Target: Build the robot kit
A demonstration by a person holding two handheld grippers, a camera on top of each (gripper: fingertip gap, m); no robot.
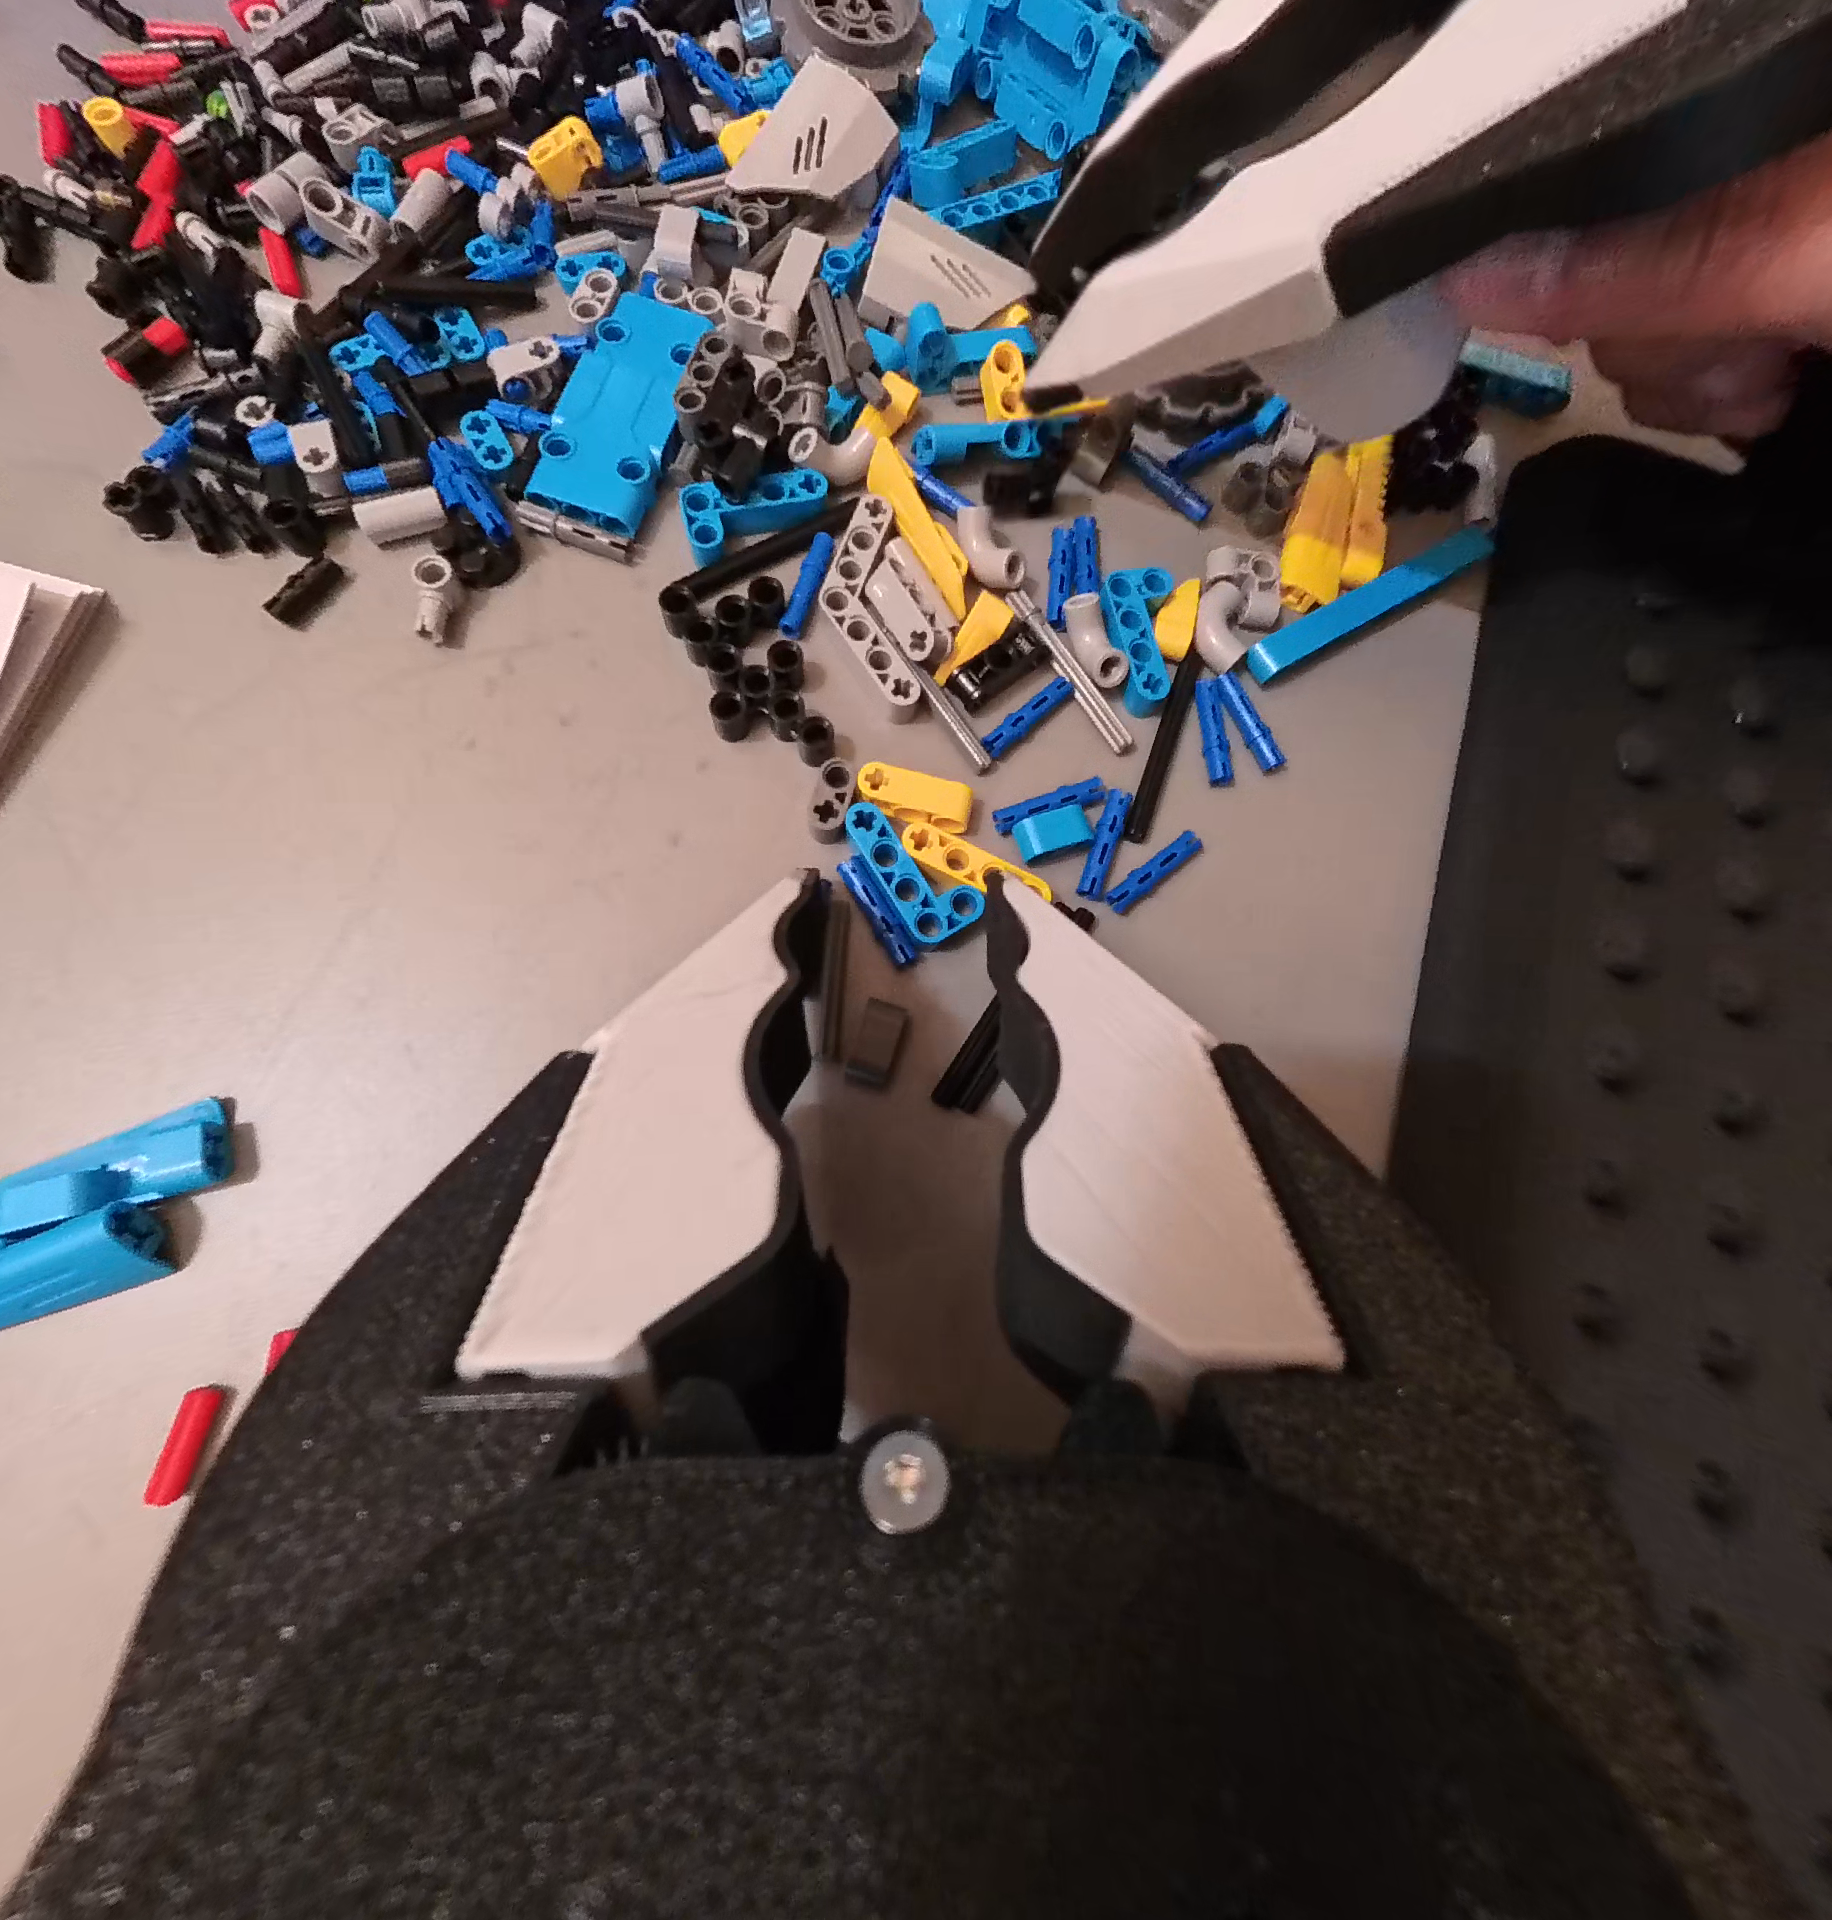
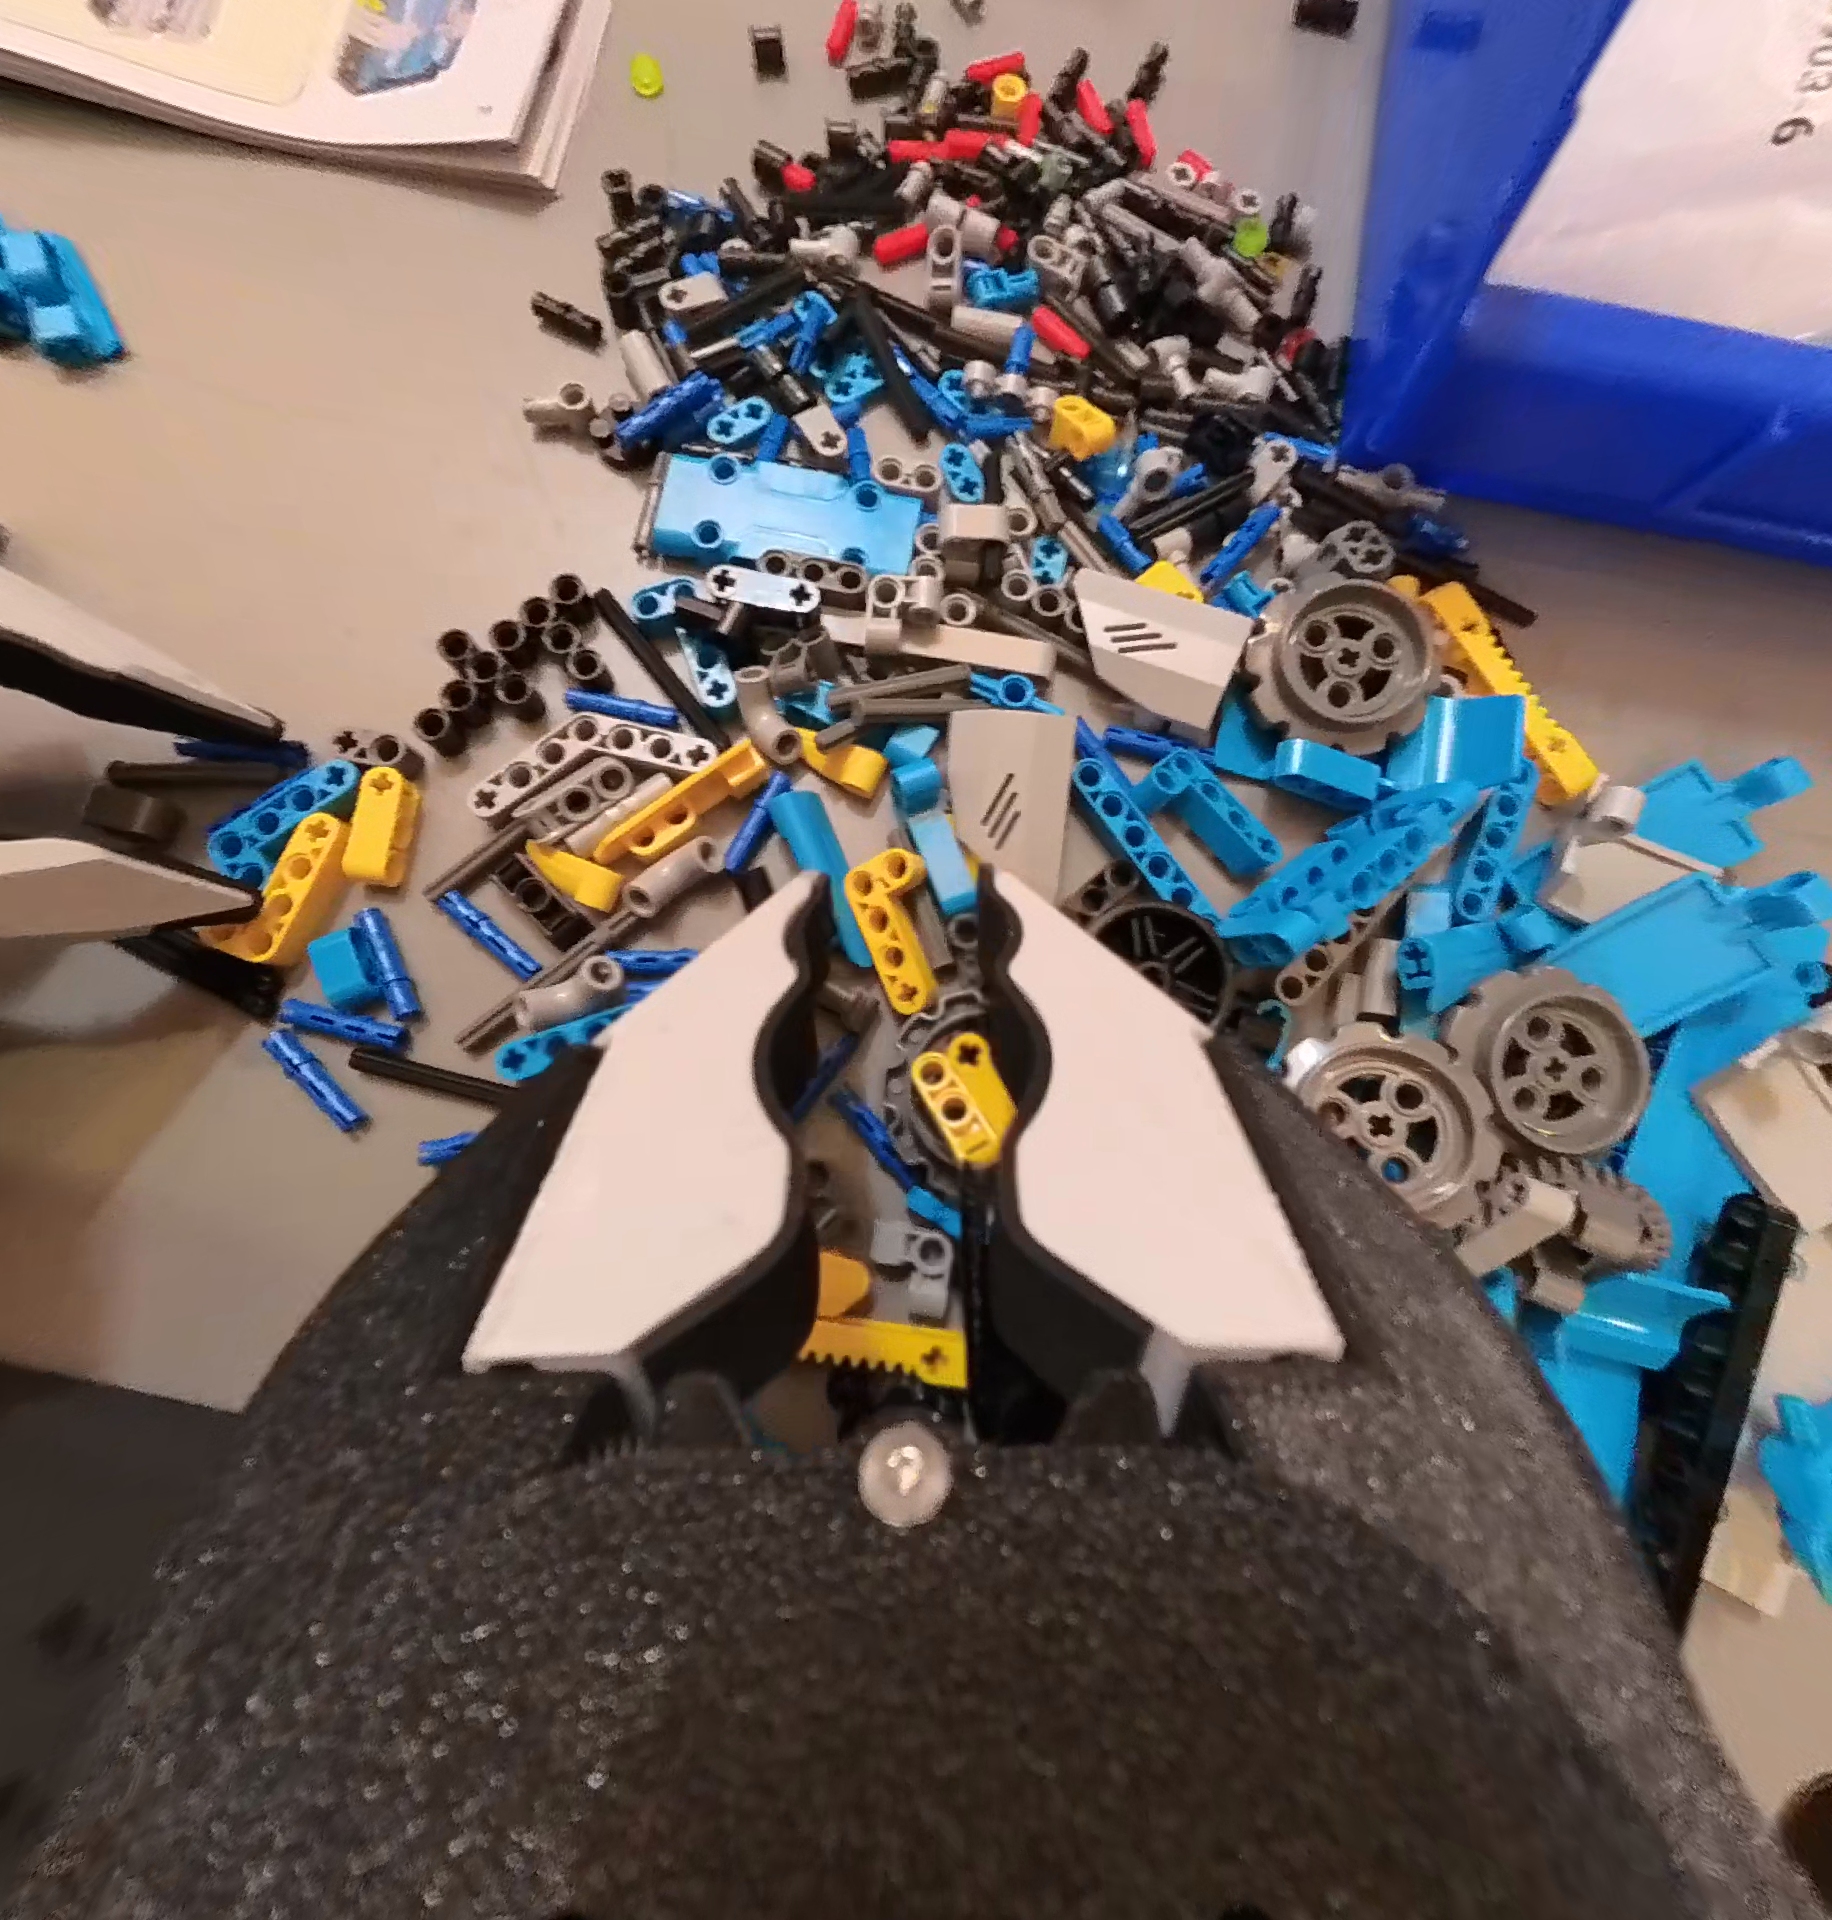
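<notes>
A big pile of small plastic building parts [image 1: 621, 343] in blue, black, grey, yellow and red covers the grey table. My left gripper [image 1: 901, 894] is open and low over the table at the pile's near edge. A small dark grey piece [image 1: 876, 1039] and a black axle [image 1: 969, 1060] lie between its fingers, and a blue L-shaped beam [image 1: 901, 883] lies at its tips. My right gripper [image 2: 901, 894] is open over the pile [image 2: 943, 468]. A yellow L-shaped beam [image 2: 886, 925] and a short yellow piece [image 2: 959, 1091] lie between its fingers. Each gripper also shows in the other's view: the right one [image 1: 1047, 400], the left one [image 2: 257, 810].
A black studded mat [image 1: 1670, 1039] lies at the right. A blue bin [image 2: 1618, 416] stands behind the pile. An open booklet [image 2: 268, 83] lies at the back left. A blue assembled part [image 1: 81, 1216] and a red pin [image 1: 185, 1444] lie apart. Grey wheels [image 2: 1348, 644] sit in the pile. A hand [image 1: 1670, 312] holds the right gripper. My right fingertips sit around 12 cm from my left ones.
</notes>
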